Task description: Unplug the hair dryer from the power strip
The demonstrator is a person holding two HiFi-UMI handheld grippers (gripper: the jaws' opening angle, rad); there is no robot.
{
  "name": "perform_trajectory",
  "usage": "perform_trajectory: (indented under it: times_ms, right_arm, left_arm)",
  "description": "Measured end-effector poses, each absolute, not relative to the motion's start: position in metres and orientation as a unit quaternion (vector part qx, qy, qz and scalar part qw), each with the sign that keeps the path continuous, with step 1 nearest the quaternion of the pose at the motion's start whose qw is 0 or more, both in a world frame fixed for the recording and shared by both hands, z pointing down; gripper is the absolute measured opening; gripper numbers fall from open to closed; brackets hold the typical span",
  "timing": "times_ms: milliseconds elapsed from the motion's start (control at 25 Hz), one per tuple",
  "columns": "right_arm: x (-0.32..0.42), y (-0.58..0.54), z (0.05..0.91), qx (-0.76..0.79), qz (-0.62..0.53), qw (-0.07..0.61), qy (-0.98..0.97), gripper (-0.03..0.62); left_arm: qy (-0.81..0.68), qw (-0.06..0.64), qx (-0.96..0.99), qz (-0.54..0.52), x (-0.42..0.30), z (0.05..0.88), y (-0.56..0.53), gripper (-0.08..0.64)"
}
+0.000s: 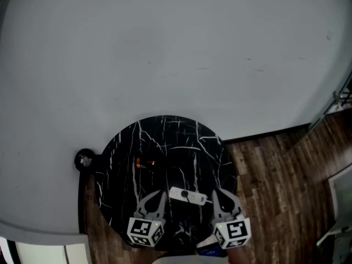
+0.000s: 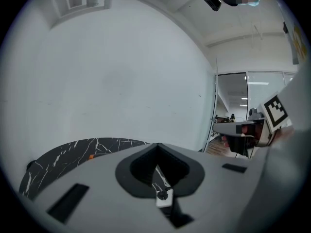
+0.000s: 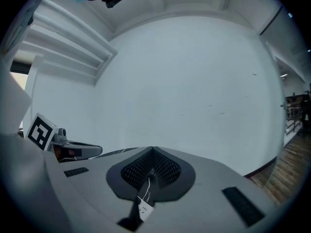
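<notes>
A long white power strip (image 1: 187, 195) is laid near the front edge of the round black marble worktop (image 1: 165, 142), pointing left to right. It is seen between the left gripper (image 1: 159, 194) and the right gripper (image 1: 215, 192), both closed and empty.

One marble table (image 1: 165, 142); one power strip (image 1: 187, 195); two grippers: left gripper (image 1: 159, 193), right gripper (image 1: 216, 192).

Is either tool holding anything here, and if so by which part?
Nothing is held. The left tool and the right tool are both shut and empty, one either side of the white power strip.
</notes>
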State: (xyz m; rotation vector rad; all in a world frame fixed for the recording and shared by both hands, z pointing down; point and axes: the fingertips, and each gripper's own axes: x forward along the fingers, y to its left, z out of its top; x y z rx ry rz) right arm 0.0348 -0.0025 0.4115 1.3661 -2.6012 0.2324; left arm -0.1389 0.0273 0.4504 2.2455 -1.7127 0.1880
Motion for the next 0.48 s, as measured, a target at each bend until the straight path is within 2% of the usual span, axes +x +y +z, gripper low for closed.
perform_trajectory:
  times_ms: [480]
  right_arm:
    - [0.028,-0.006,0.434,0.446,0.105,0.115,-0.881,-0.002]
  left_arm:
    - [-0.568,0.151,0.807,0.051,-0.142,0.457,0.019,0.0]
